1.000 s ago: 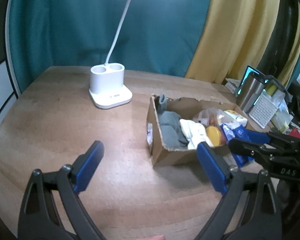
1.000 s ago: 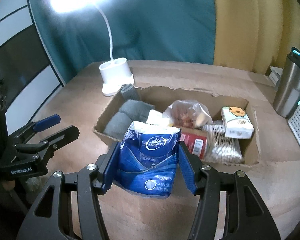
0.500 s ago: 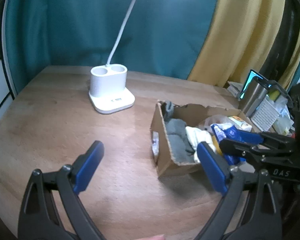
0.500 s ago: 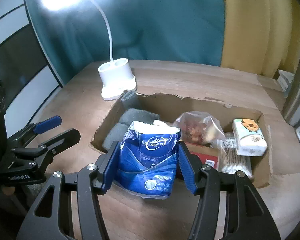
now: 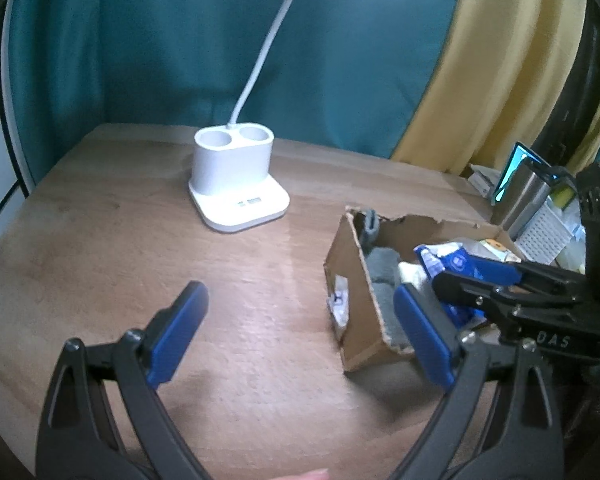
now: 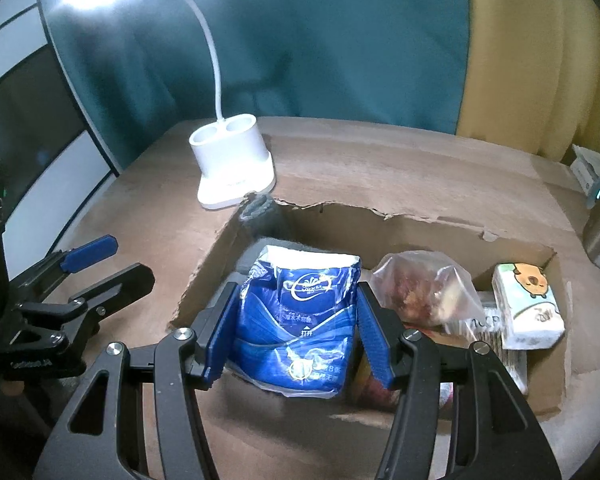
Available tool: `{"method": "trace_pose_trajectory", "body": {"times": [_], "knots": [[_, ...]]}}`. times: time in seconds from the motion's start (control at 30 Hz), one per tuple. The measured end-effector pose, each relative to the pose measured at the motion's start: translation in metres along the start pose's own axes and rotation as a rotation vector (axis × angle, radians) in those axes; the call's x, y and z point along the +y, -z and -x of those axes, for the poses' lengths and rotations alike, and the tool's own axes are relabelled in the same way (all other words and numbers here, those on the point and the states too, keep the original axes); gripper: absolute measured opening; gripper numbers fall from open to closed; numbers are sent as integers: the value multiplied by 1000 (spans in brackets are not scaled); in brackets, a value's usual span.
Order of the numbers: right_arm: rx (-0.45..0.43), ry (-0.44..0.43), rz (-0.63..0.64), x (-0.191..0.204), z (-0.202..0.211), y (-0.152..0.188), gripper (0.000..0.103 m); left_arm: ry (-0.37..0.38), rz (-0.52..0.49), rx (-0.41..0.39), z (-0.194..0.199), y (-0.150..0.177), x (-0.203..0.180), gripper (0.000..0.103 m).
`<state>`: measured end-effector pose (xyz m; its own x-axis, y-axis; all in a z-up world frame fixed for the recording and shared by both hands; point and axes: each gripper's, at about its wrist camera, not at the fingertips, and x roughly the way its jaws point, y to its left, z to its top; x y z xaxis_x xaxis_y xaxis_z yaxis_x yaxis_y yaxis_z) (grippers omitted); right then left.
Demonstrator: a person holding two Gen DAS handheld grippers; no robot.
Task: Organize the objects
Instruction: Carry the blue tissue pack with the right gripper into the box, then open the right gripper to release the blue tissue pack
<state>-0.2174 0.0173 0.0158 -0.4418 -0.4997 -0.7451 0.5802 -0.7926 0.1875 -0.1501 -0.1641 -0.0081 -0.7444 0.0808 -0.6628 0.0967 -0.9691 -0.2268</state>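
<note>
My right gripper (image 6: 296, 332) is shut on a blue tissue pack (image 6: 300, 316) and holds it over the left part of an open cardboard box (image 6: 380, 216). The box holds grey cloths (image 6: 260, 208), a clear bag of snacks (image 6: 424, 292), a small white tissue pack with a cartoon animal (image 6: 528, 308) and other packets. In the left wrist view the box (image 5: 352, 280) sits at the right, with the right gripper and the blue pack (image 5: 452, 264) above it. My left gripper (image 5: 300, 336) is open and empty over bare wood left of the box.
A white desk lamp base with two cups (image 5: 236, 184) stands behind on the round wooden table (image 5: 100, 240); it also shows in the right wrist view (image 6: 232, 164). A steel tumbler (image 5: 520, 196) and a white grater (image 5: 548, 232) stand at the right. Teal and yellow curtains hang behind.
My right gripper has carried the blue tissue pack forward and over the box. My left gripper has shifted a little left; it stays open.
</note>
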Motion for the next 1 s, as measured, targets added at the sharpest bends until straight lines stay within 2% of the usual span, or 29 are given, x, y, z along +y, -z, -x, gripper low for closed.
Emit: {"method": "trace_pose_trajectory", "body": {"times": [0.37, 0.43, 0.5, 0.67, 1.0], "knots": [[-8, -2, -16, 0, -11, -10, 60, -9, 7, 20, -7, 1, 1, 95], [-5, 0, -14, 1, -12, -10, 62, -10, 7, 20, -6, 1, 0, 95], [-2, -7, -12, 2, -11, -9, 70, -10, 7, 20, -6, 1, -1, 95], [-20, -2, -8, 2, -4, -8, 80, -13, 4, 19, -3, 1, -6, 95], [-54, 14, -12, -5, 18, -3, 80, -9, -18, 10, 9, 5, -24, 95]]}}
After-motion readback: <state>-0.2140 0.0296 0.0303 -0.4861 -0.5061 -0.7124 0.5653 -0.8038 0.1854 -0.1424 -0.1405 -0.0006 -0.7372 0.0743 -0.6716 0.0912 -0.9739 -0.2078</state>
